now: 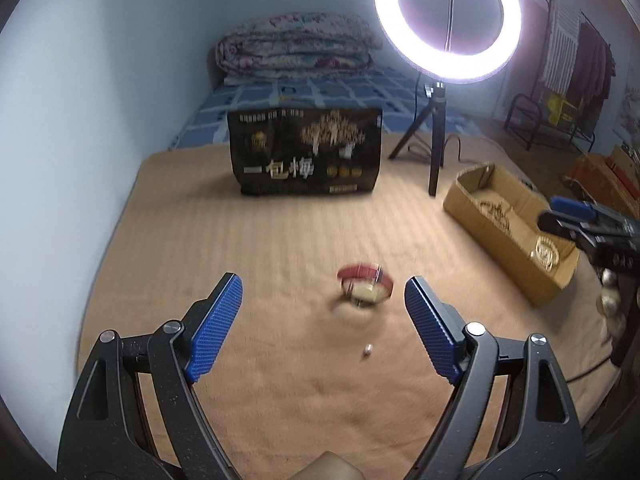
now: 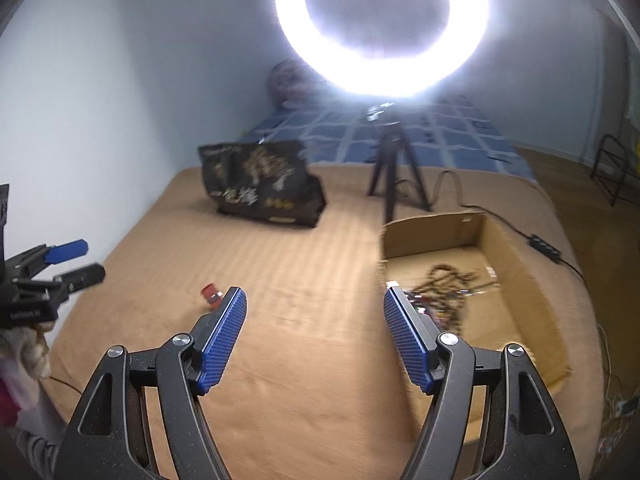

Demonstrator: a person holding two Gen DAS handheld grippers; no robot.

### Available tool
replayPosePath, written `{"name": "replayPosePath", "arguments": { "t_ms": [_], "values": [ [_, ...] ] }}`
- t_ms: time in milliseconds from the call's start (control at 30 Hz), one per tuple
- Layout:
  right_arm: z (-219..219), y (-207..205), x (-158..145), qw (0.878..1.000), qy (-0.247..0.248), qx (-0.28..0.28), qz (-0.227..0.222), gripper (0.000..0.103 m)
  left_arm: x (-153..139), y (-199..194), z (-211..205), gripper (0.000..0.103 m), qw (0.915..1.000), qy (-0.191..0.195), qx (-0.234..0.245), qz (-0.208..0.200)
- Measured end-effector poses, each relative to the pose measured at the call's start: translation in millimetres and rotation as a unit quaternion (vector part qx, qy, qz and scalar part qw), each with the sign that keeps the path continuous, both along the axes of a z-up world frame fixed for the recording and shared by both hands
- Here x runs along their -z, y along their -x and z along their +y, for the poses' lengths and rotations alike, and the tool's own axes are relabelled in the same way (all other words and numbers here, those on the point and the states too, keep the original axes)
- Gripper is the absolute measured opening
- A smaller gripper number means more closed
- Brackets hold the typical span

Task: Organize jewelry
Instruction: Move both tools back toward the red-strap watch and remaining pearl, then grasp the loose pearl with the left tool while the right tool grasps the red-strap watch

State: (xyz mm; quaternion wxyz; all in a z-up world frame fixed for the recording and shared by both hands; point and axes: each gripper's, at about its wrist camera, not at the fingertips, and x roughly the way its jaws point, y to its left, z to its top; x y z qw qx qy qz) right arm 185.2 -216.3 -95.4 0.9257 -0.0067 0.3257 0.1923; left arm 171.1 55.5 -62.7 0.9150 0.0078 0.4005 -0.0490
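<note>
Clearly, the red bracelet point(image 1: 365, 285) lay on the tan blanket point(image 1: 256, 240) just ahead of the left gripper point(image 1: 323, 322), a little right of its centre line, with a tiny bead point(image 1: 367, 351) nearer still. Its band ran roughly crosswise, though blur hid detail. Both blue pads point(image 1: 218, 328) stood wide apart, touching nothing. The right gripper point(image 2: 315, 334), likewise spread and empty, pointed beside the cardboard box point(image 2: 520, 280) of tangled chains point(image 2: 452, 284), farther from the bracelet.
</note>
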Motion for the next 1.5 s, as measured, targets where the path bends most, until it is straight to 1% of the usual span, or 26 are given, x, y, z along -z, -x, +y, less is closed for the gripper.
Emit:
{"name": "replayPosePath", "arguments": {
  "t_ms": [100,200,233,300,400,433,467,533,567,600,667,767,867,933,1033,1100,1167,1200,1233,1333,1367,1400,1500],
  "values": [
    [19,-4,12,1.0,0.009,-0.026,0.011,0.071,22,6,2,0.086,0.9997,0.003,0.016,0.018],
    [37,-10,28,0.998,0.012,-0.054,0.031,0.071,43,9,1,0.085,0.9988,0.003,0.029,0.04],
    [44,-13,34,0.997,0.015,-0.063,0.039,0.071,49,9,1,0.082,0.9984,0.006,0.033,0.046],
    [56,-17,44,0.996,0.021,-0.075,0.05,0.071,65,7,-2,0.071,0.9969,0.011,0.04,0.066],
    [72,-22,57,0.994,0.032,-0.091,0.055,0.071,83,6,-8,0.064,0.9947,0.014,0.055,0.086],
    [77,-23,62,0.993,0.036,-0.095,0.053,0.071,87,6,-11,0.062,0.994,0.014,0.062,0.089],
    [83,-23,68,0.993,0.041,-0.099,0.053,0.071,92,5,-14,0.057,0.9934,0.014,0.068,0.091],
    [89,-24,76,0.992,0.047,-0.106,0.052,0.071,100,4,-21,0.055,0.9918,0.012,0.082,0.097],
    [93,-25,80,0.991,0.048,-0.11,0.053,0.071,103,3,-24,0.052,0.9912,0.011,0.088,0.099],
    [97,-26,84,0.991,0.05,-0.115,0.056,0.071,106,2,-26,0.046,0.9907,0.011,0.092,0.1],
    [104,-27,91,0.99,0.05,-0.12,0.057,0.071,111,-1,-31,0.042,0.9894,0.016,0.099,0.105],
    [112,-29,101,0.989,0.053,-0.125,0.057,0.071,116,-4,-33,0.041,0.9888,0.02,0.101,0.108],
    [118,-33,106,0.989,0.055,-0.126,0.06,0.07,121,-8,-33,0.033,0.9883,0.023,0.101,0.111],
    [122,-37,109,0.989,0.052,-0.125,0.064,0.062,124,-11,-33,0.032,0.9882,0.024,0.1,0.114],
    [125,-41,114,0.988,0.05,-0.126,0.07,0.061,127,-14,-29,0.032,0.9875,0.035,0.101,0.116],
    [128,-43,118,0.988,0.053,-0.126,0.072,0.06,128,-16,-30,0.032,0.9876,0.033,0.102,0.115],
    [128,-45,119,0.988,0.053,-0.127,0.075,0.055,130,-18,-30,0.031,0.9871,0.038,0.103,0.117],
    [129,-45,120,0.987,0.053,-0.129,0.076,0.054,132,-19,-30,0.025,0.9869,0.039,0.103,0.118],
    [131,-46,121,0.987,0.054,-0.129,0.077,0.053,133,-21,-30,0.023,0.9866,0.04,0.102,0.12],
    [132,-47,122,0.987,0.056,-0.13,0.079,0.052,136,-23,-30,0.022,0.9862,0.042,0.102,0.123],
    [133,-48,123,0.987,0.057,-0.13,0.08,0.052,137,-23,-30,0.02,0.986,0.044,0.102,0.124],
    [134,-48,123,0.987,0.057,-0.13,0.08,0.051,138,-24,-31,0.014,0.9859,0.044,0.103,0.125],
    [136,-49,126,0.986,0.062,-0.13,0.08,0.048,141,-25,-31,0.01,0.9857,0.044,0.102,0.127]
  ]
}}
